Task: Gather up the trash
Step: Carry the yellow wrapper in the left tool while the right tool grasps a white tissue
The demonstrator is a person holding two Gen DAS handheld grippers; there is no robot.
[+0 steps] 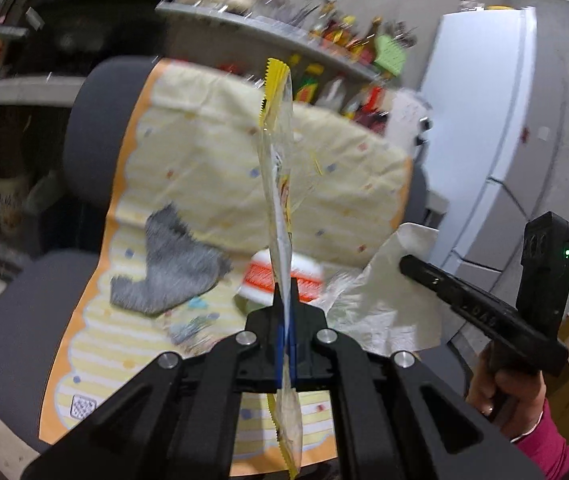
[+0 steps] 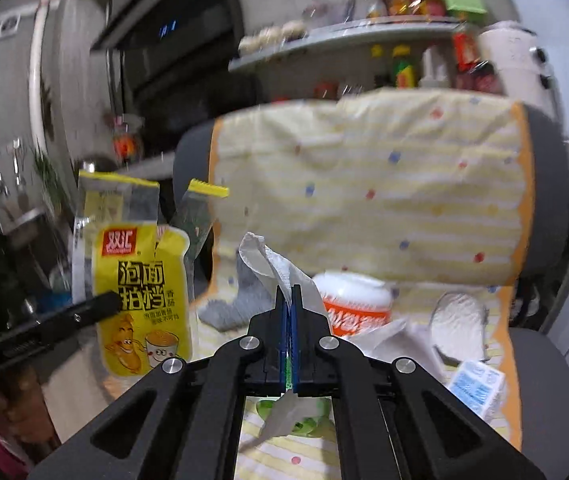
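In the left wrist view, the left gripper (image 1: 284, 304) clamps a yellow sausage wrapper (image 1: 280, 184) edge-on above a chair's yellow striped cloth (image 1: 212, 152), where a grey sock (image 1: 164, 268) lies to the left. In the right wrist view, the right gripper (image 2: 289, 308) pinches a white paper towel (image 2: 272, 264); an orange-and-white noodle cup (image 2: 354, 304) sits just beyond, a small blue-and-white carton (image 2: 478, 390) near right.

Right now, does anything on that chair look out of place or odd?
Yes. The office chair is draped with a yellow dotted cloth and littered: a grey sock, a red-and-white instant noodle cup, crumpled tissue and a small blue-and-white carton lie on the seat. None of it belongs on a chair.
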